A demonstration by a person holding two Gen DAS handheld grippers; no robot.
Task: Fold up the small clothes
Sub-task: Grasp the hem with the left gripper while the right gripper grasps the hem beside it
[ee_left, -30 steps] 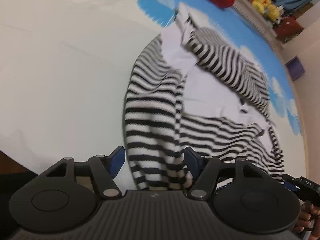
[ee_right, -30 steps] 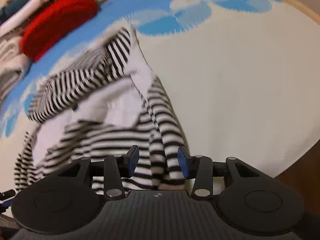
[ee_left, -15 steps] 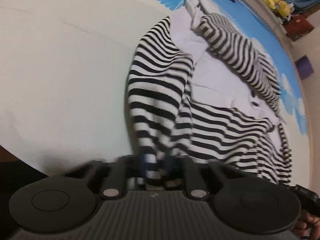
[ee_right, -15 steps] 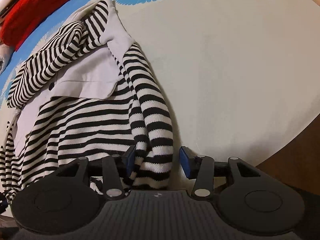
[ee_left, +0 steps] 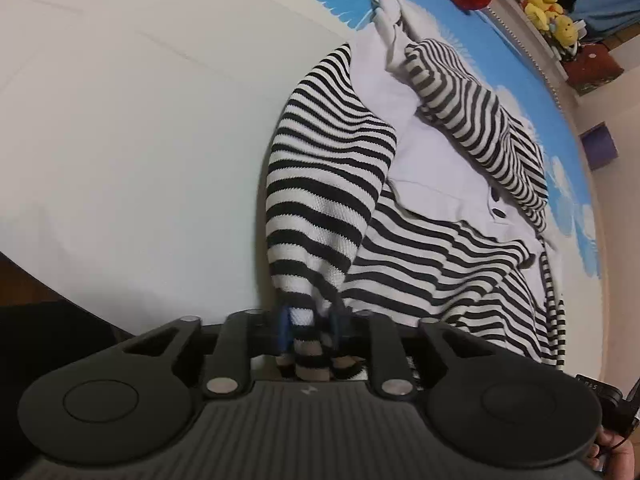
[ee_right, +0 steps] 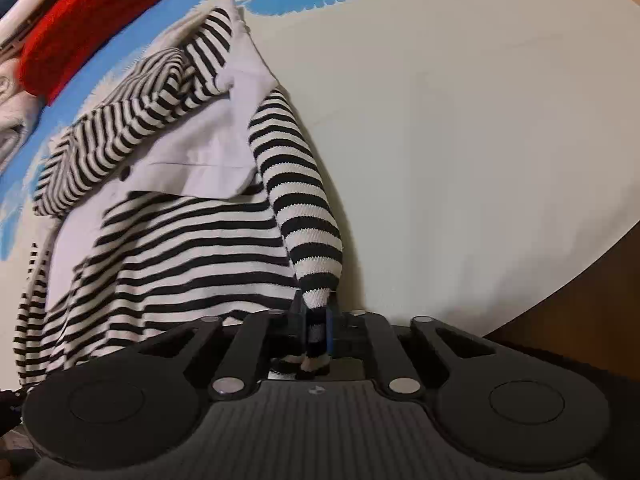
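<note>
Against a second ago, when both sets of jaws stood apart, the left gripper (ee_left: 308, 330) is now seen pinching the striped top (ee_left: 420, 256) at its near hem though easing open, and the right gripper (ee_right: 316, 330) is closing on a sleeve cuff (ee_right: 318, 292) — the fold can begin. The top — ribbed knit, white woven panel — lies crumpled on the smooth cream bedspread (ee_left: 132, 128), a red knit (ee_right: 84, 40) beyond it.

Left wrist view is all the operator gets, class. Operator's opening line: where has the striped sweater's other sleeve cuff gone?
Observer: That sleeve cuff sits in the right gripper, whose jaws are closing on it.
Operator: What lies next to the red knit at the top of my picture?
Observer: Pale folded clothes lie just left of the red knit in the right wrist view.
</note>
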